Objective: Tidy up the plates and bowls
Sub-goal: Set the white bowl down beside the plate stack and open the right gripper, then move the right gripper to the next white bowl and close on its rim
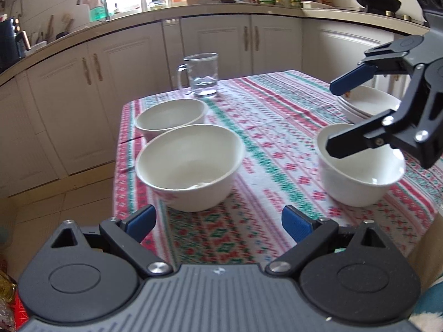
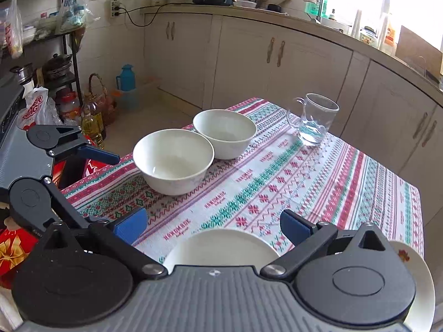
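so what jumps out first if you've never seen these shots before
The bright striped tablecloth fills both views, with two white bowls side by side near one edge. A third bowl sits apart, with the open right gripper hovering over it beside stacked plates. A glass mug with a little water stands at the far edge, and the left gripper is open too.
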`<action>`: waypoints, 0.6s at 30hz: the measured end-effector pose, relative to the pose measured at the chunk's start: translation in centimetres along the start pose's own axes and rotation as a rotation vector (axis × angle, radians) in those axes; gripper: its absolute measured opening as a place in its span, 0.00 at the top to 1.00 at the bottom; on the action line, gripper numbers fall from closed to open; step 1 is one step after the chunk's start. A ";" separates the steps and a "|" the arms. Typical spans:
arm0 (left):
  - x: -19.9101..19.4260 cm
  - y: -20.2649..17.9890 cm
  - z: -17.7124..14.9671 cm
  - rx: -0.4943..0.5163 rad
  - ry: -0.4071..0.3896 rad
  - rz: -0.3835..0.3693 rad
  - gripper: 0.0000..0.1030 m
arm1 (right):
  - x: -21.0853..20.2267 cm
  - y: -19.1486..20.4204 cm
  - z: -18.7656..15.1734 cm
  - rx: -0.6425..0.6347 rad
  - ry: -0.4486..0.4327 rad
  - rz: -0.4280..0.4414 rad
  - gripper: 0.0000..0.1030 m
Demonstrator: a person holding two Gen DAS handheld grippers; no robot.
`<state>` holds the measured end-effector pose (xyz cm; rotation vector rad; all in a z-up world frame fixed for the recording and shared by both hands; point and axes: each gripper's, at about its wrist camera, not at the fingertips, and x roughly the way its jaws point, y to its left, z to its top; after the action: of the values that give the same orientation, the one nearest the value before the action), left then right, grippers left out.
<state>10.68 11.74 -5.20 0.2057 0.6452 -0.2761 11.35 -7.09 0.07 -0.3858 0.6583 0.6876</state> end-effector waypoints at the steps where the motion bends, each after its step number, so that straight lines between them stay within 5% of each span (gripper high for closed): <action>1: 0.2 0.4 0.0 -0.003 -0.002 0.004 0.06 | 0.3 0.1 0.3 -0.004 0.003 0.002 0.00; 18: 3.6 3.5 0.3 -0.006 -0.024 -0.001 0.06 | 6.9 1.6 5.0 -0.028 0.052 0.066 0.00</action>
<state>14.70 14.28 -6.84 0.1964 0.6221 -0.2772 16.42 -0.16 -1.05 -0.4103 0.7140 0.7522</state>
